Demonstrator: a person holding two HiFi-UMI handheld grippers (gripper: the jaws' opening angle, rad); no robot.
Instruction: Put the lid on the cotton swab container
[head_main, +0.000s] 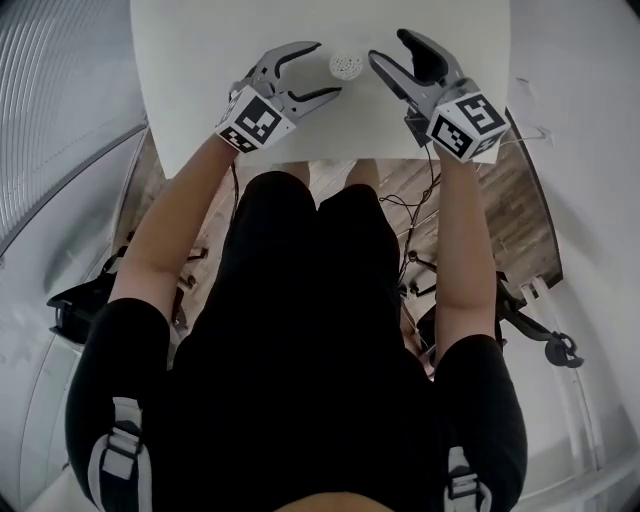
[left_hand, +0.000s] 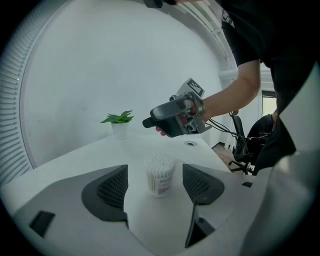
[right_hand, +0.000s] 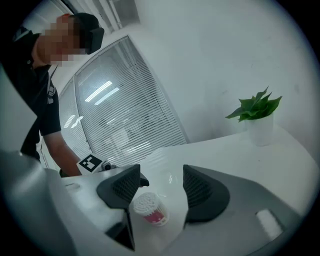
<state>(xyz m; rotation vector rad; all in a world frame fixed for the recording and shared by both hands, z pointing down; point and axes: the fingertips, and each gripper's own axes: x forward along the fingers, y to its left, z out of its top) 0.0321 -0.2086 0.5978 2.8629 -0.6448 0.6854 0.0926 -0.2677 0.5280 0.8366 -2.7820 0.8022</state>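
A small round cotton swab container (head_main: 346, 66) stands upright and uncovered on the white table (head_main: 200, 60), its swab tips showing. My left gripper (head_main: 325, 70) is open just left of it, and the container (left_hand: 160, 175) sits beyond the gap between its jaws (left_hand: 155, 172), untouched. My right gripper (head_main: 388, 48) hovers to the right, tilted down over the container (right_hand: 148, 207). Its jaws stand apart, a little narrower than the left's (right_hand: 161, 175). Only faint glints show between them, and I cannot tell whether a clear lid is held there.
A small potted plant (left_hand: 119, 125) stands at the table's far side (right_hand: 257, 117). A small round ring (left_hand: 190, 143) lies on the table beyond the right gripper. An office chair (left_hand: 245, 145) and cables sit past the table's edge. A blinded glass wall (right_hand: 115, 120) curves behind.
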